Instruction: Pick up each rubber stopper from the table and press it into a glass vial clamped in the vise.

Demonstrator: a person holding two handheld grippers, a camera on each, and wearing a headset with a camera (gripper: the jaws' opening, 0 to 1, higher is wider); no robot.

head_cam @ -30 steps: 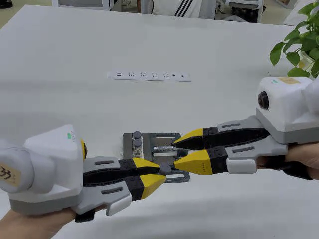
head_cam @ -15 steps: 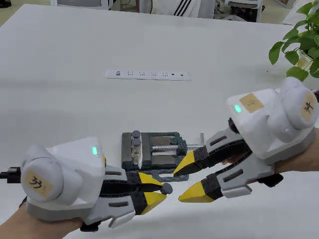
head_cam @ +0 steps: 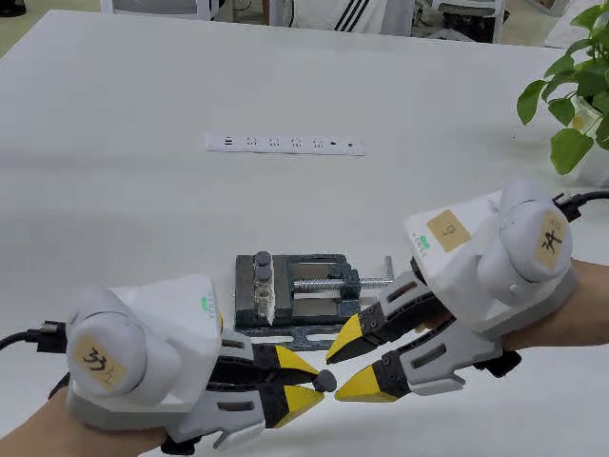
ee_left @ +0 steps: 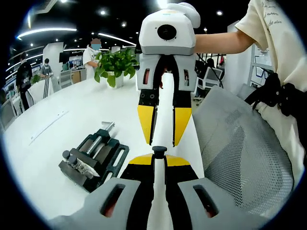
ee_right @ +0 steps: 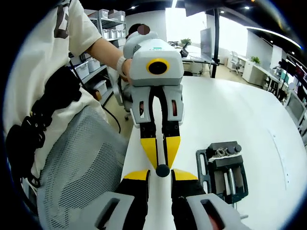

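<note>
Jaws of the left hand-held gripper (head_cam: 312, 381) are closed on a small dark rubber stopper (head_cam: 325, 381), pinched at the very tips of the yellow ends and held above the tabletop (head_cam: 143, 190). The right hand-held gripper (head_cam: 335, 378) faces it nose to nose with its jaws parted and nothing in them. In the right gripper view the stopper sits just past and between the parted tips, while in the left gripper view there is a gap between the two grippers. The vise (head_cam: 304, 295) stands on the tabletop just beyond both grippers, its screw handle pointing to the right. At its left end it clamps a short row of glass vials (head_cam: 265, 297). Two dark caps (head_cam: 264, 259) show on top of the row, but the exact number of vials and which ones are plugged is hard to make out at this size. Farther back lies a white power strip (head_cam: 284, 144), and a green plant (head_cam: 571, 105) is cut off by the right edge.
</note>
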